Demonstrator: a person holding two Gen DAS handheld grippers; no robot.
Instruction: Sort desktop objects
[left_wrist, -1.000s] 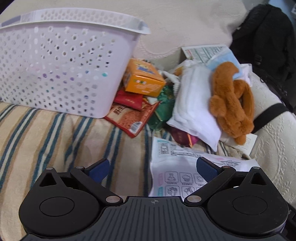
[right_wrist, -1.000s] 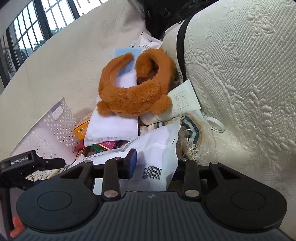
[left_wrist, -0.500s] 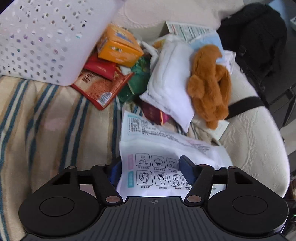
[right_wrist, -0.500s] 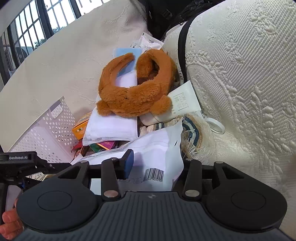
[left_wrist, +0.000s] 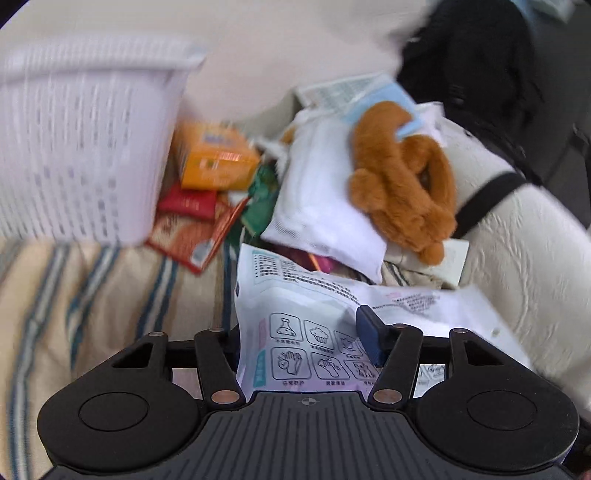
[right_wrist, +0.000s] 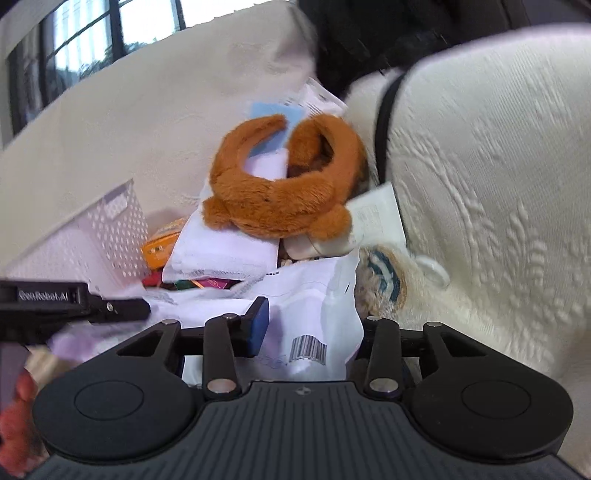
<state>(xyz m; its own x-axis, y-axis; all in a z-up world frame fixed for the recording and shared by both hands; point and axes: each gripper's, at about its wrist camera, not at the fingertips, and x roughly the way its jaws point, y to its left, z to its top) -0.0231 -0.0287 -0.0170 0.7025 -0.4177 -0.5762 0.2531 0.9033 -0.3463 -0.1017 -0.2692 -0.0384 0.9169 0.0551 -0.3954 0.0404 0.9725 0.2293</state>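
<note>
Both grippers have closed in on the white packet (left_wrist: 314, 314) since a second ago — the left gripper (left_wrist: 303, 339) now pinches its near end, and the right gripper (right_wrist: 306, 332) is clamped on the barcode end. It hangs between them, long axis across. The basket (left_wrist: 85, 140) lies forward-left, nearer the left hand, so I judge that arm should lead.

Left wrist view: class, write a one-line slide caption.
Left gripper clamps a white printed packet near a white basket.
</note>
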